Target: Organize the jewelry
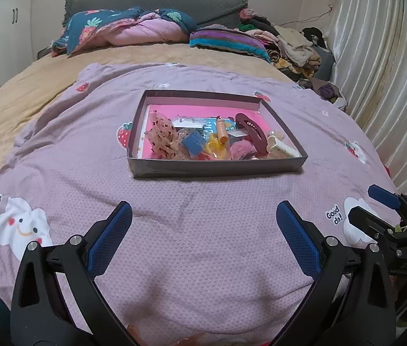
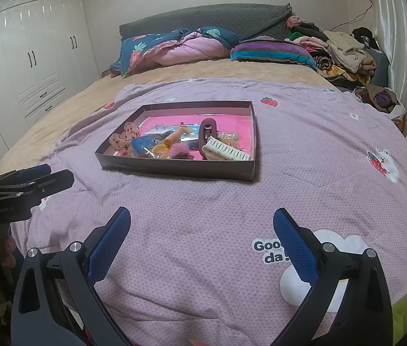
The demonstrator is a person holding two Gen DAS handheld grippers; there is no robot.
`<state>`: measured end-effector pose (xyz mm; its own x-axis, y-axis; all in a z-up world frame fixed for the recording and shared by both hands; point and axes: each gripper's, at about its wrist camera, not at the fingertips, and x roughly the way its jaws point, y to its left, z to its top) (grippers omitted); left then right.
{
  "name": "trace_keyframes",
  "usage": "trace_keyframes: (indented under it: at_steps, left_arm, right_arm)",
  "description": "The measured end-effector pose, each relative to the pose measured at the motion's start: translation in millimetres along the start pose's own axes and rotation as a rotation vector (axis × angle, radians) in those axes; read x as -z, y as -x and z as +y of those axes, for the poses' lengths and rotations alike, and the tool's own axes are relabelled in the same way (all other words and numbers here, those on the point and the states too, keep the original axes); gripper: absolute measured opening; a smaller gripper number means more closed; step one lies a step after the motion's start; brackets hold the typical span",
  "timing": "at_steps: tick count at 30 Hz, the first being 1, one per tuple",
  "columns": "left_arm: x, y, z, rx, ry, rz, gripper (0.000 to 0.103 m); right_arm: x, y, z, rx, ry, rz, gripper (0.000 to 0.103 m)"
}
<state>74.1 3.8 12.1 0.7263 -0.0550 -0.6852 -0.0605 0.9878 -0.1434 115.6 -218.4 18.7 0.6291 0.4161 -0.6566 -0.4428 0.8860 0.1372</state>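
Note:
A shallow dark box [image 1: 215, 167] [image 2: 174, 168] with a pink floor lies on the purple quilt. It holds several hair pieces: a dark red claw clip [image 1: 251, 128] [image 2: 205, 132], a cream claw clip [image 1: 282, 147] [image 2: 226, 150], an orange spiral clip [image 1: 221, 131] [image 2: 174, 136], a speckled pink bow [image 1: 164, 137] [image 2: 122, 139] and a fuzzy pink clip [image 1: 239, 150] [image 2: 180, 151]. My left gripper [image 1: 203, 219] is open and empty, hovering near the box's front side. My right gripper [image 2: 202, 225] is open and empty too; it also shows at the right edge of the left wrist view [image 1: 376, 204].
The purple quilt [image 1: 203, 245] covers a tan bedspread [image 1: 16, 101]. Pillows and a folded blanket [image 1: 134, 28] lie at the headboard. A pile of clothes [image 1: 290, 46] sits at the far right by the curtain [image 1: 390, 72]. White wardrobes [image 2: 30, 57] stand at the left.

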Motion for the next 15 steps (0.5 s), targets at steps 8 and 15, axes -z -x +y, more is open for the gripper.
trace_keyframes:
  at_steps: [8,15]
  left_arm:
    - [-1.0,0.1,0.8,-0.006,0.002,0.002,0.094]
    - [-0.9,-1.5,1.8,-0.007,0.002,0.011,0.094]
  right_arm:
    - [0.6,-0.9,-0.8,0.001,0.0,-0.002,0.099]
    - [0.7,-1.5,-1.0,0.003,-0.001,-0.002,0.099]
